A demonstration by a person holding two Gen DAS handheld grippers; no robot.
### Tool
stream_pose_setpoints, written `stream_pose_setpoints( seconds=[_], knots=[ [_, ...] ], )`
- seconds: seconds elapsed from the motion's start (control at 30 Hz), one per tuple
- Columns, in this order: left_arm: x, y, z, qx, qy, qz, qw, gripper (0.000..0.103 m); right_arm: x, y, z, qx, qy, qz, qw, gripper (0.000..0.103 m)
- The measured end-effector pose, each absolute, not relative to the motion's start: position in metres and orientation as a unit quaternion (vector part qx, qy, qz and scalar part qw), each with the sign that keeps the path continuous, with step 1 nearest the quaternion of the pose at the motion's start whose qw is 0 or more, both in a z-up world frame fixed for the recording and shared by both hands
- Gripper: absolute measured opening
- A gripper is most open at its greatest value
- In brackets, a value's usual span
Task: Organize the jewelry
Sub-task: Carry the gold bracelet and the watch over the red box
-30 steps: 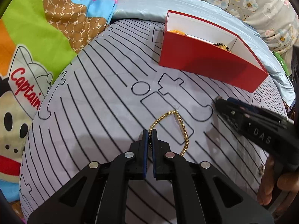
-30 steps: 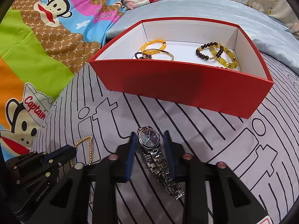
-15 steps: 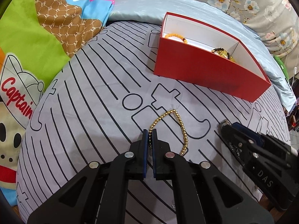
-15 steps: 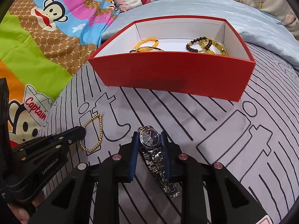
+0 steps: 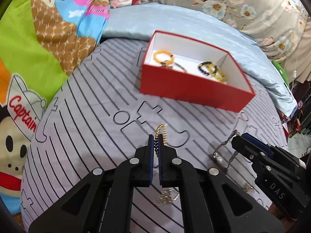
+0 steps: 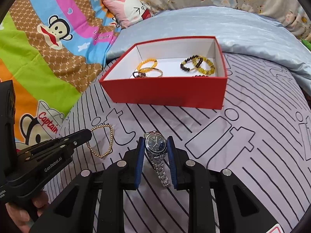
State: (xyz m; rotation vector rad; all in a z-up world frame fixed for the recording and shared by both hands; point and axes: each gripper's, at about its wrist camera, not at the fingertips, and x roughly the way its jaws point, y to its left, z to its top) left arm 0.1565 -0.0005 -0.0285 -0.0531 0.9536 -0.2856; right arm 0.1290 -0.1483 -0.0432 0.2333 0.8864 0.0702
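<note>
Two views logged, left wrist first. Left gripper point(image 5: 155, 138) at lower centre, blue pads clamped on thin gold bead-chain bracelet point(image 5: 161, 133); loop hangs clear of grey striped bedspread point(image 5: 81, 120). Open red cardboard box with white lining point(image 5: 194, 91) at upper centre, resting on bedspread, holding orange bead bracelet point(image 5: 162, 55) at its left end and dark-and-yellow bead bracelets point(image 5: 211, 70) at its right end. Right gripper point(image 5: 241, 137) at lower right, silver metal-link wristwatch point(image 5: 223, 151) dangling from its tip; band blurred. Small tangled chain point(image 5: 165, 195) on bedspread beneath left gripper, details unclear.

Right wrist view. Right gripper point(image 6: 156, 144) at lower centre, pads closed on dark-blue dial case of wristwatch point(image 6: 155, 143), band trailing downward between fingers. Left gripper point(image 6: 89, 134) enters from left edge, bracelet point(image 6: 101, 141) hanging from tip. Hand point(image 6: 21, 215) visible at lower left on gripper handle. Box point(image 6: 167, 89) in upper centre, well apart from both grippers. Cartoon-monkey blanket point(image 6: 38, 44) at upper left.
</note>
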Motion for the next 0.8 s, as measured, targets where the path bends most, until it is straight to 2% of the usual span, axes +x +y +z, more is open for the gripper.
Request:
stream_pose_setpoints(
  seconds=[0.47,0.8],
  knots=[
    [0.153,-0.022,0.025,-0.015,0.416,-0.173,0.893,0.003,0.115,-0.167,0.011,0.116,0.367,0.024,0.923,0.022],
    [0.189,-0.044,0.060,-0.011,0.388,-0.189,0.902,0.004,0.142,-0.187,0.041,0.119,0.337,0.020,0.934,0.022]
  ],
)
